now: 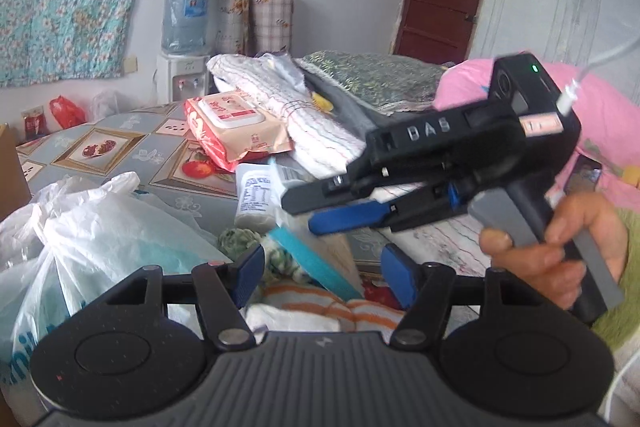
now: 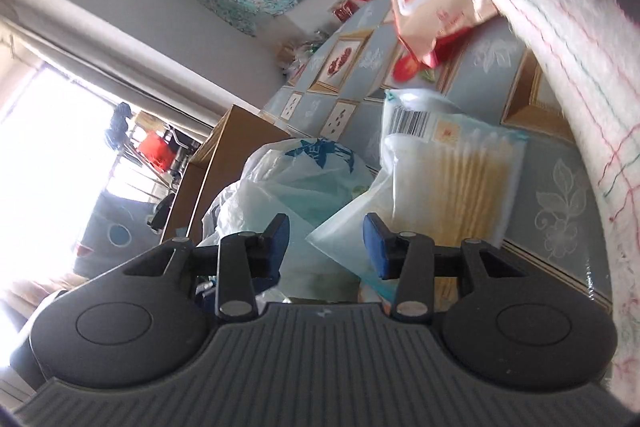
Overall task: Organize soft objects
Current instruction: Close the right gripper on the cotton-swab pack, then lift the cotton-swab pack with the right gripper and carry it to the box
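My left gripper (image 1: 322, 273) is open and empty above an orange-striped white cloth (image 1: 320, 307), a teal strap (image 1: 312, 259) and a green knitted piece (image 1: 240, 239). My right gripper (image 1: 304, 211), held in a hand, hovers open over the table, tilted sideways. In its own view the right gripper (image 2: 326, 241) is open and empty in front of a clear packet of cotton swabs (image 2: 452, 167) and a white plastic bag (image 2: 304, 179). A folded white striped towel (image 1: 288, 99) lies behind a pink wet-wipes pack (image 1: 236, 123).
A patterned tablecloth (image 1: 120, 143) covers the table. A white plastic bag (image 1: 88, 231) sits at the left. A white bottle (image 1: 256, 195) lies mid-table. Folded dark cloths (image 1: 372, 79) and a pink pillow (image 1: 600, 131) are at the back right. A water dispenser (image 1: 186, 27) stands behind.
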The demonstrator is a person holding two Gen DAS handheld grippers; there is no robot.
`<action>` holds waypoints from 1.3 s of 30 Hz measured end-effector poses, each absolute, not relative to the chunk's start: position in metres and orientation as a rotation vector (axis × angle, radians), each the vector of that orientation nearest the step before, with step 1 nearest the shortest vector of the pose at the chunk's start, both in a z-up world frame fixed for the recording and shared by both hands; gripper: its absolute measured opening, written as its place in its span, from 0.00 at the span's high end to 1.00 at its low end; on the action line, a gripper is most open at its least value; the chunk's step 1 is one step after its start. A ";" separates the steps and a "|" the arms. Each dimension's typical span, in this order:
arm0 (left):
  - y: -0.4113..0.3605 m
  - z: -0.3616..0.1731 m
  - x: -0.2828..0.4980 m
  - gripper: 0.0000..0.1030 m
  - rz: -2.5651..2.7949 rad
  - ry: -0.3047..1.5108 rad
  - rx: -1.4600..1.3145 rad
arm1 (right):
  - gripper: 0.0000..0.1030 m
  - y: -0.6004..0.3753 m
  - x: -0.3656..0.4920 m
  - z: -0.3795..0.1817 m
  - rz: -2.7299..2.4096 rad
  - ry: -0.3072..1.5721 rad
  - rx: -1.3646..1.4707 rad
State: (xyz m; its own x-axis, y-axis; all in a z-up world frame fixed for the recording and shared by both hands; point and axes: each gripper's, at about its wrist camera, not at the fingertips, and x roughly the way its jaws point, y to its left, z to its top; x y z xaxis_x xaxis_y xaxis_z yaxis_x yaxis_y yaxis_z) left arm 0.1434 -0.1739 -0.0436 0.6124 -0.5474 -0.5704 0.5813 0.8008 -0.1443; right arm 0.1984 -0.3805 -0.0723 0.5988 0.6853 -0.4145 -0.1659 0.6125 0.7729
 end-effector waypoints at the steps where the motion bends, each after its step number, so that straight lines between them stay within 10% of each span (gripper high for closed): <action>1: -0.176 -0.043 0.147 0.36 -0.642 0.643 0.066 | 0.60 -0.382 0.200 -0.075 0.549 0.780 0.766; 25: -0.237 -0.066 0.226 0.44 -0.615 0.883 0.175 | 0.51 -0.428 0.220 -0.114 0.284 0.927 0.865; 39: -0.246 -0.060 0.228 0.79 -0.631 0.859 0.137 | 0.49 -0.445 0.215 -0.121 0.341 0.855 1.004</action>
